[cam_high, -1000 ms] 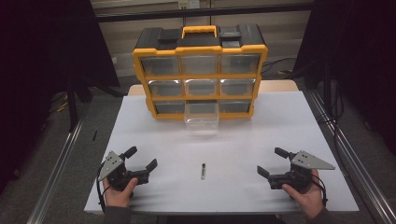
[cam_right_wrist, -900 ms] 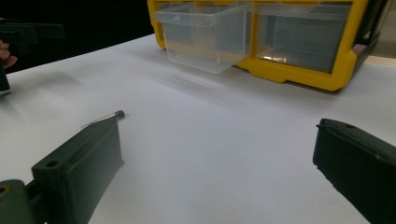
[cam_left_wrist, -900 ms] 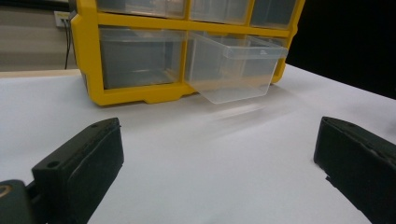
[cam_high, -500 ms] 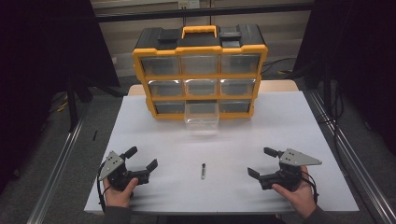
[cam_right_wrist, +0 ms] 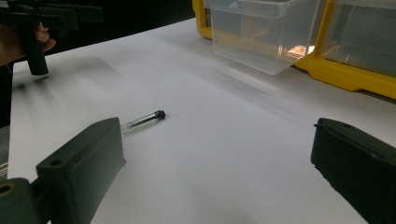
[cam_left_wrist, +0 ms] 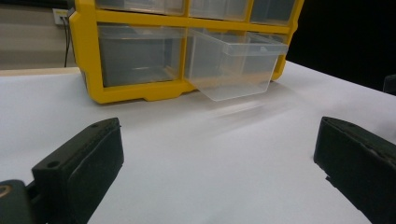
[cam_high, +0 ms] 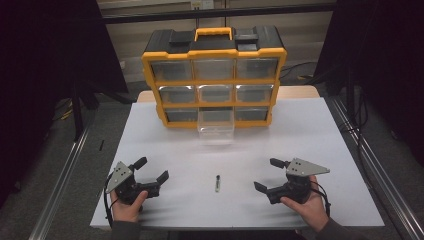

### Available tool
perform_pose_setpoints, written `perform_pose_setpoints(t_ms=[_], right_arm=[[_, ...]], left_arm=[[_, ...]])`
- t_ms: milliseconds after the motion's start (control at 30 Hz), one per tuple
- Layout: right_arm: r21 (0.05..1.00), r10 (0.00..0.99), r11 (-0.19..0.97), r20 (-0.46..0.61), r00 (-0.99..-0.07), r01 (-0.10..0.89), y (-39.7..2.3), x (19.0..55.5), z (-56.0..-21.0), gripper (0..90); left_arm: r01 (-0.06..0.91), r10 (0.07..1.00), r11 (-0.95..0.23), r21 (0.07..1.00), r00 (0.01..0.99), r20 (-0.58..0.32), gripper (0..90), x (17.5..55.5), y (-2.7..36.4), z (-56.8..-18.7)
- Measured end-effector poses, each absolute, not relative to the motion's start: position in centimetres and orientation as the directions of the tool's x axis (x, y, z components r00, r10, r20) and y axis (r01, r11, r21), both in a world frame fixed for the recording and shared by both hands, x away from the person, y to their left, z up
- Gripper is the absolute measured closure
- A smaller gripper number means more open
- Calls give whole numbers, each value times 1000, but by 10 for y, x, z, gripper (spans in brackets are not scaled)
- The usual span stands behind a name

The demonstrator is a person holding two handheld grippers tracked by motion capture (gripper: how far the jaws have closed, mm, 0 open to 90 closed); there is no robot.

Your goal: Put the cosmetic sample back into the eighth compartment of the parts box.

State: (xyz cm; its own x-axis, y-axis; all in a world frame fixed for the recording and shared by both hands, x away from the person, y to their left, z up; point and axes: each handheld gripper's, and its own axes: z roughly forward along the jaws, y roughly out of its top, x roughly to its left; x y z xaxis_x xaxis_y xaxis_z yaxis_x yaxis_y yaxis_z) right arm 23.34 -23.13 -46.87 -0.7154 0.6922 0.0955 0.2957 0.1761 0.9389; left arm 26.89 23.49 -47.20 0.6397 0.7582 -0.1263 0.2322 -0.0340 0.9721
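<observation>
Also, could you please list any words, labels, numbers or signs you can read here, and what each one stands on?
None can be read.
The yellow organizer shows no legible lettering.
A white tag on the wall behind it is too small to read.
The small vial bears no readable mark.

The white counter [cam_high: 310, 130] carries the yellow-and-black plastic drawer cabinet [cam_high: 214, 75] at its far edge. The clear plastic drawer [cam_high: 216, 121] projects from the bottom row's middle slot. The small clear vial with a black cap [cam_high: 217, 183] lies before it, between the left gripper [cam_high: 152, 170] and right gripper [cam_high: 268, 174].
</observation>
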Motion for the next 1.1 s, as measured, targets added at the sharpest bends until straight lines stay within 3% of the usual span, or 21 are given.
perform_pose_setpoints(t_ms=[1100], right_arm=[[926, 657, 176, 143, -741, 334, -205, 249, -470, 21]], left_arm=[[230, 751, -41, 972, 648, -122, 14, 270, 232, -471]])
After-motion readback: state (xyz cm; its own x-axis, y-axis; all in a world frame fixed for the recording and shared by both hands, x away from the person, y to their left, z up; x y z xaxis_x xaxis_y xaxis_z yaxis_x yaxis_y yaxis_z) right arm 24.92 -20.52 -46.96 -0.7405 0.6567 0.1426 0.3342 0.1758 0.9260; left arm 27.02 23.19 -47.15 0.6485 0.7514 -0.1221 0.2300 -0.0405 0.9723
